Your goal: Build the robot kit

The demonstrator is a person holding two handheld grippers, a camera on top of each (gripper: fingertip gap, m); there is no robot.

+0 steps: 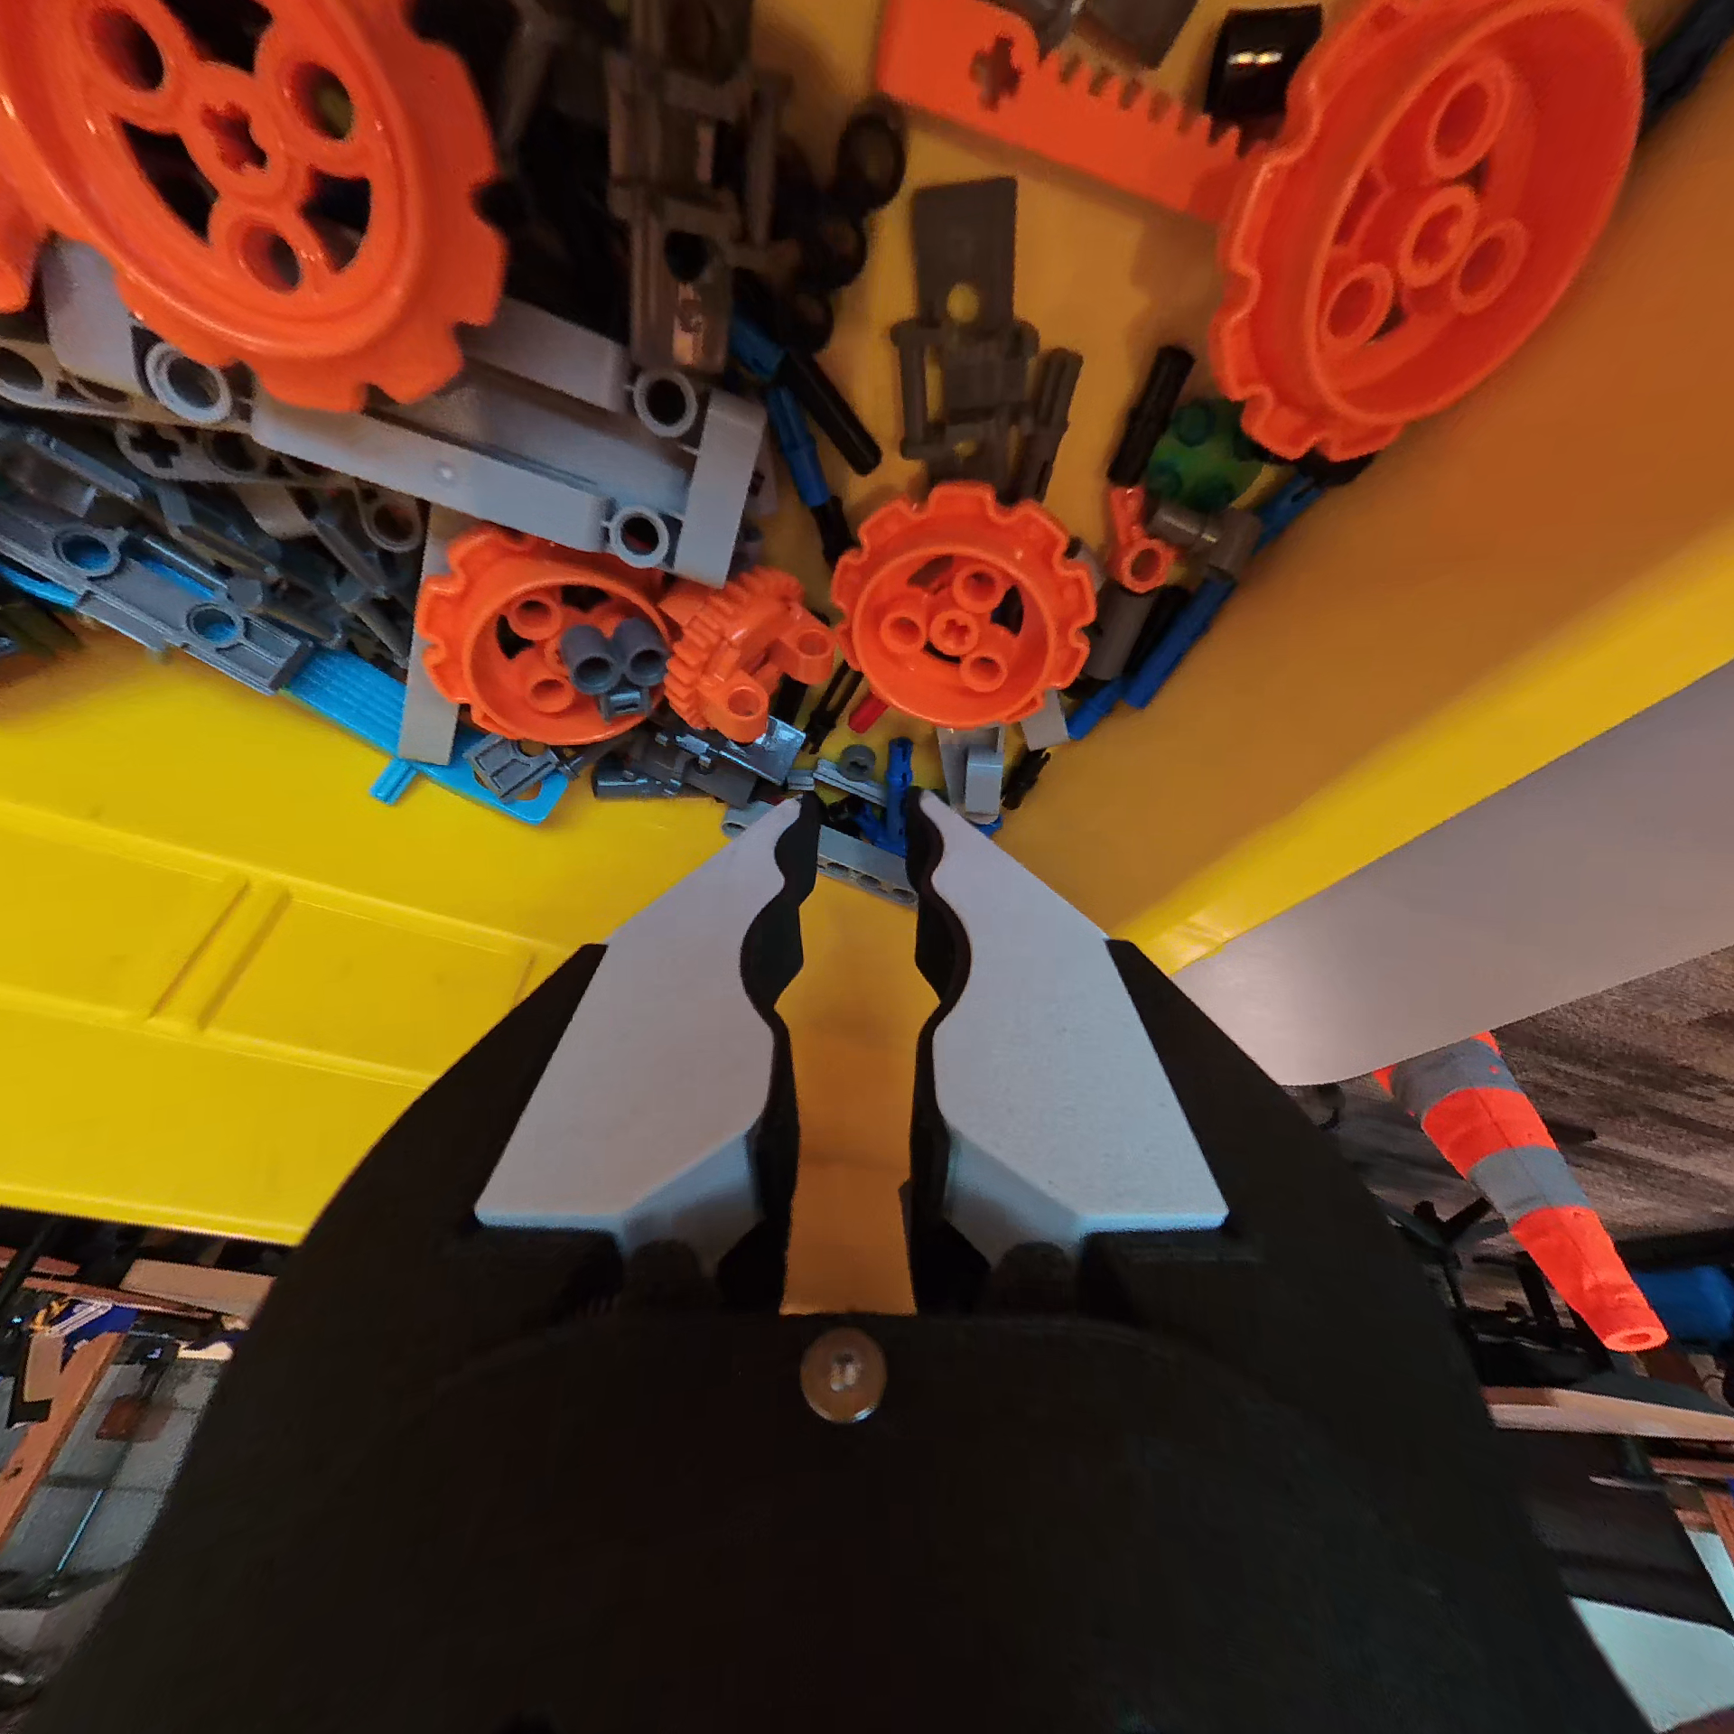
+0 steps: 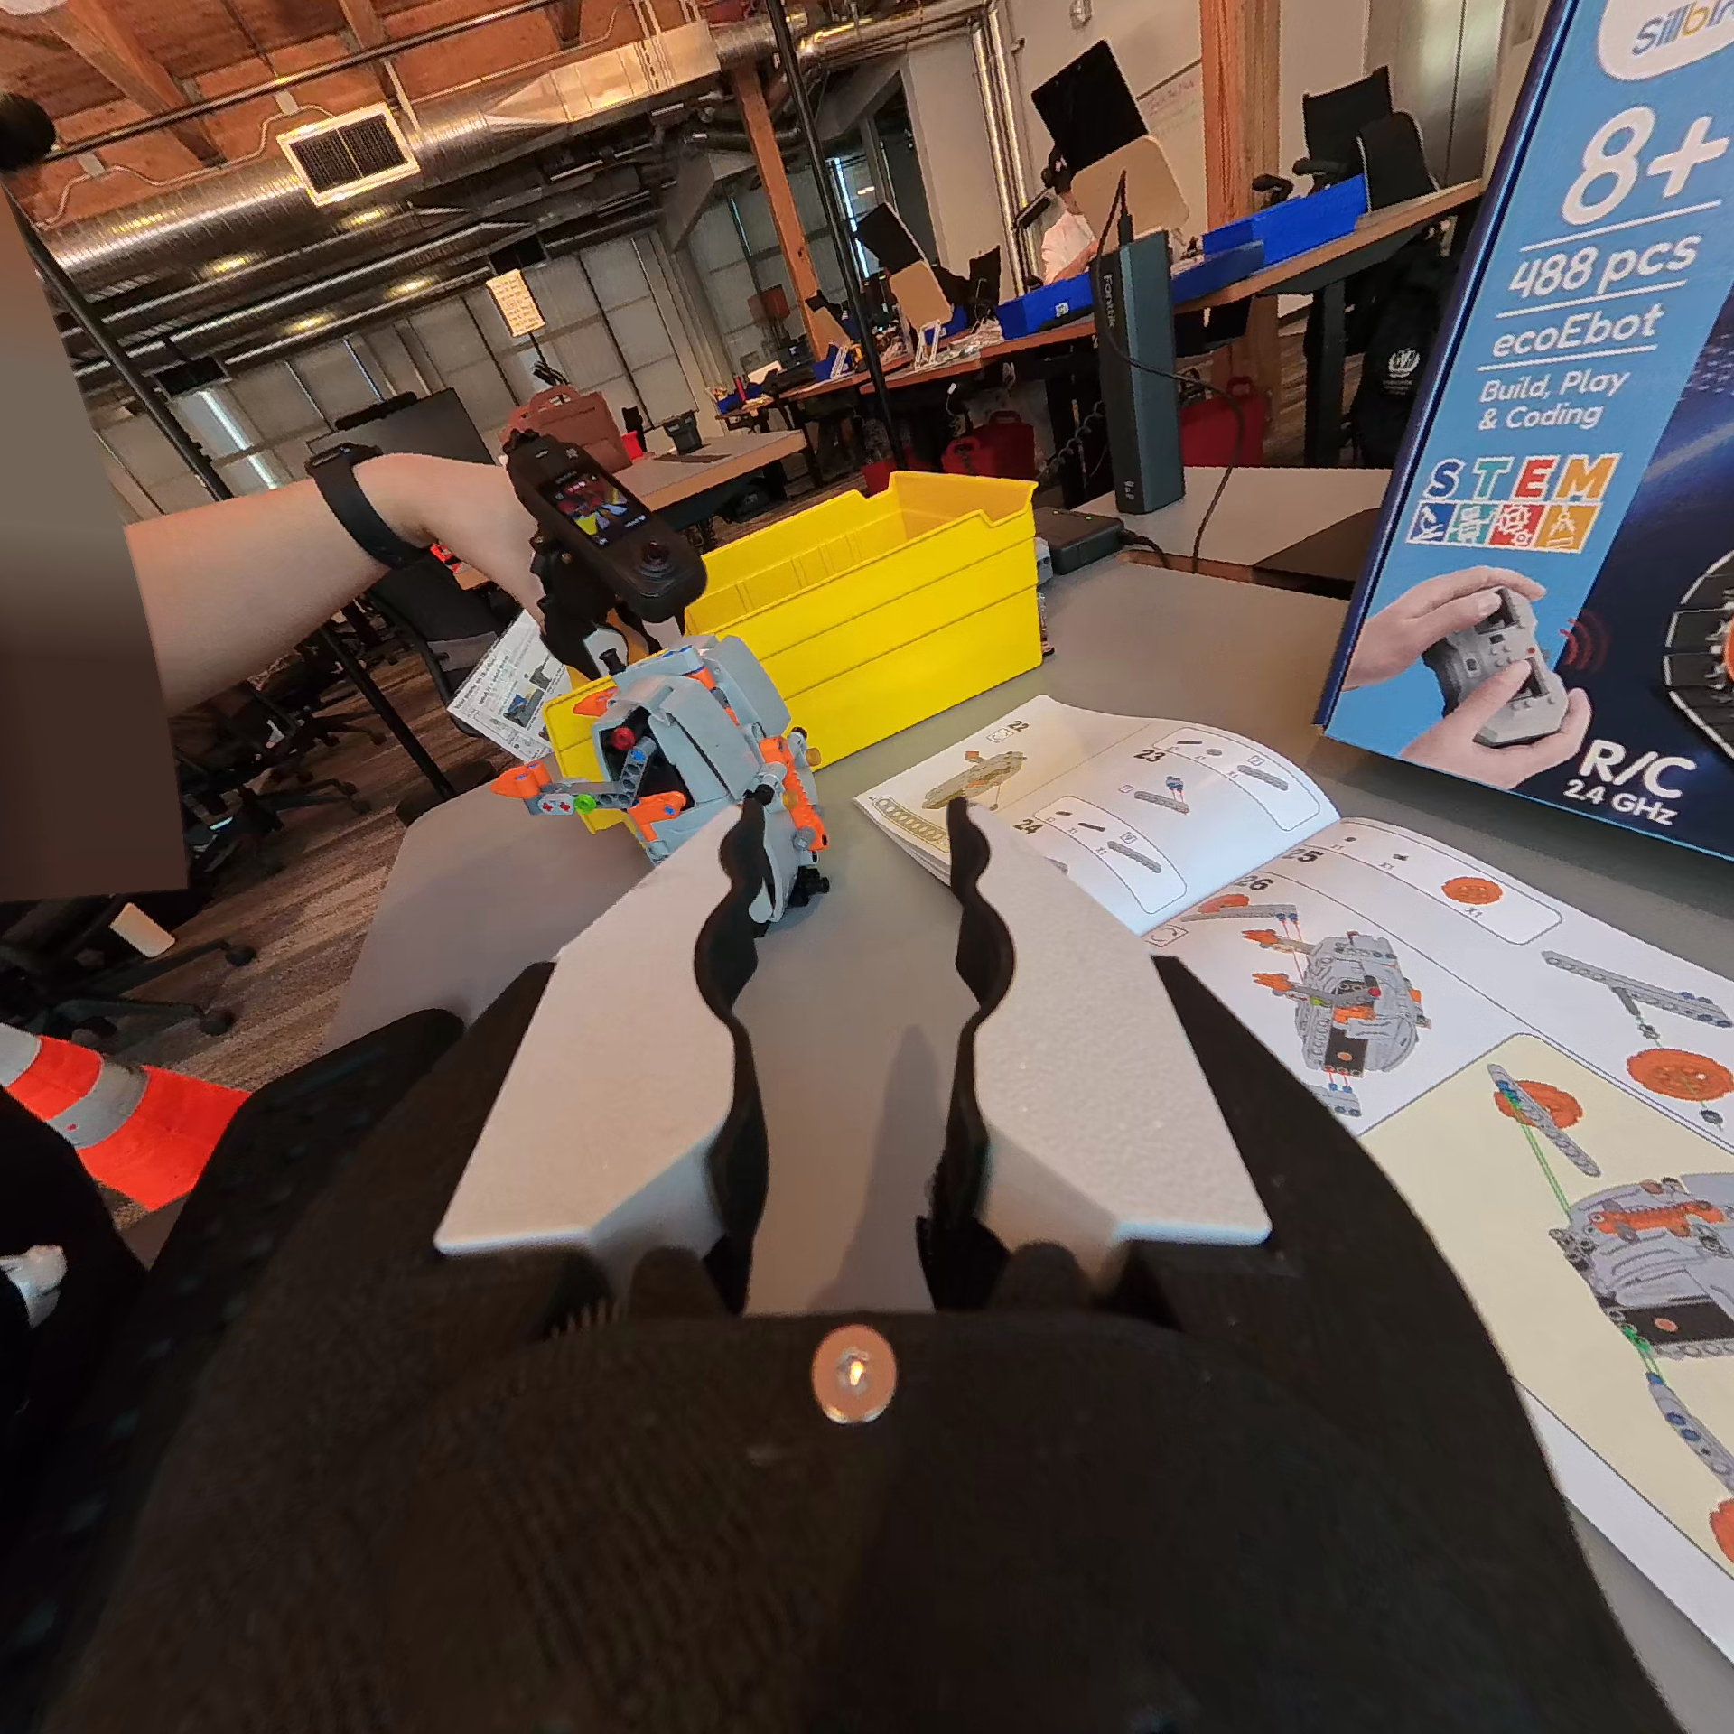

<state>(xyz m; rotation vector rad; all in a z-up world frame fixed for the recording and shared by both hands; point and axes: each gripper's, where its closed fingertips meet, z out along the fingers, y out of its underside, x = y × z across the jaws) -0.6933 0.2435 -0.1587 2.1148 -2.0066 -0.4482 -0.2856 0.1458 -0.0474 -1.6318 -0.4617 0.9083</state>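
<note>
My left gripper is open by a narrow gap and reaches down into a yellow bin of toy building parts. Its tips straddle a light grey holed beam among small blue and grey pins. A small orange wheel lies just beyond the tips, and another to the left. My right gripper is open and empty, hovering over the grey table. A partly built grey and orange model stands just beyond its left finger. The left gripper's black body dips into the bin.
Two large orange wheels and an orange toothed rack lie deeper in the bin. An open instruction booklet lies right of the right gripper. A tall blue box stands at the far right. A traffic cone stands beyond the table's left edge. There is about 45 centimetres between the tips of the two grippers. Measured from the fingertips, the small orange wheel is 5 centimetres or so from the left gripper and 40 centimetres from the right.
</note>
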